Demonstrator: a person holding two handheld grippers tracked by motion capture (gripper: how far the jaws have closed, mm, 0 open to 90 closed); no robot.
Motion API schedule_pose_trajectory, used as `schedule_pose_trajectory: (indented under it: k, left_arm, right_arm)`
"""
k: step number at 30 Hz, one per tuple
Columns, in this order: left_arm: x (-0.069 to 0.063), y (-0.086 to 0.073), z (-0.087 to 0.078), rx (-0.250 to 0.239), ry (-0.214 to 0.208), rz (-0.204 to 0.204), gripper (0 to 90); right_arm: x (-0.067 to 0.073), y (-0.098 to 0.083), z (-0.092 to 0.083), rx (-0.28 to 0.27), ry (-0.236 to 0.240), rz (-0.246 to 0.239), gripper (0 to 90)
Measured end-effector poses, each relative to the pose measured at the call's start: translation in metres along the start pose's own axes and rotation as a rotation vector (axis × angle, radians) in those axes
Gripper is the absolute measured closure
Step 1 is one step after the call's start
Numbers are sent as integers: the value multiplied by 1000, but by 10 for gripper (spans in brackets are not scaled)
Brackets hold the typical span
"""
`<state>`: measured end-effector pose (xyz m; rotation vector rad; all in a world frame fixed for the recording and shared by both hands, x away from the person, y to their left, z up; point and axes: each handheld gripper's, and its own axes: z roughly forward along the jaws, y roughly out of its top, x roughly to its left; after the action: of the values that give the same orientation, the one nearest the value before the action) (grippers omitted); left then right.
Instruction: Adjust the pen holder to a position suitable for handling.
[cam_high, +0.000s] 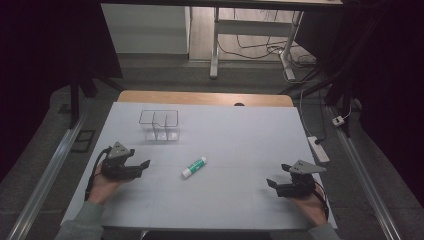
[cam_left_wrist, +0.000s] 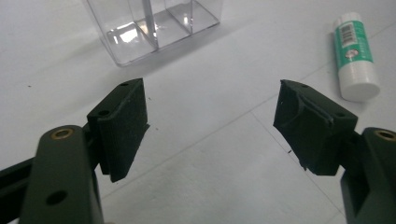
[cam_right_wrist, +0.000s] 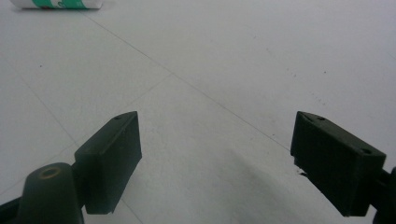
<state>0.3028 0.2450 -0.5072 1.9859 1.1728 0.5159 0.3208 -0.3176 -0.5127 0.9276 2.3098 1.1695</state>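
A green-and-white glue stick is lying beside the clear divided organizer, label print blurring; both grippers' fingers are resting spread, empty.

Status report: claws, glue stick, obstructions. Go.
Left claw open, empty. Right claw open, empty. Glue stick lying flat between them, untouched. Clear organizer beyond, nothing in the way.

High view: we're above near table edge, looking forward and down, whole white table in frame. Left gripper view: low, close to tabletop, facing glue stick and clear organizer. Right gripper view: also low; we share glue stick with both others.
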Motion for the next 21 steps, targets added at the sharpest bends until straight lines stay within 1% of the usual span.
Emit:
schedule_pose_trajectory:
  k: [2,3,4,6,9,10,11,12,13,14,16,18,20,21]
  left_arm:
    - [1,1,0,0,3,-2,255]
    - [4,4,1,0,13,-6,257]
    - [6,5,1,-3,21,-10,262]
    - [10,7,1,-9,22,-26,267]
    - [14,10,3,-7,33,-30,272]
    - [18,12,5,-7,45,-30,275]
    - [18,12,5,-7,45,-30,278]
    - [21,13,6,-12,48,-34,286]
    - [21,13,6,-12,48,-34,317]
    - [25,13,7,-18,37,-33,346]
    - [26,13,8,-19,43,-33,366]
    - [31,14,10,-27,52,-49,388]
    - [33,14,11,-27,56,-49,397]
    - [35,15,12,-25,57,-52,419]
  right_arm:
    - [0,0,0,3,-2,-2,156]
    - [0,0,0,4,-2,-2,156]
    - [0,0,0,5,-3,-3,156]
    - [1,0,0,10,-2,-4,156]
    - [0,0,0,10,-2,-3,156]
    - [1,0,0,8,-2,-1,156]
    - [1,0,0,14,-6,-3,158]
    - [1,0,0,16,-6,-4,158]
    - [0,0,0,18,-6,-2,158]
    - [0,-1,0,15,-4,1,158]
    - [0,-1,-1,19,-13,1,158]
    - [-1,-1,-1,17,-9,5,159]
    - [-1,-1,-1,18,-9,5,159]
    - [0,-1,-1,20,-8,5,159]
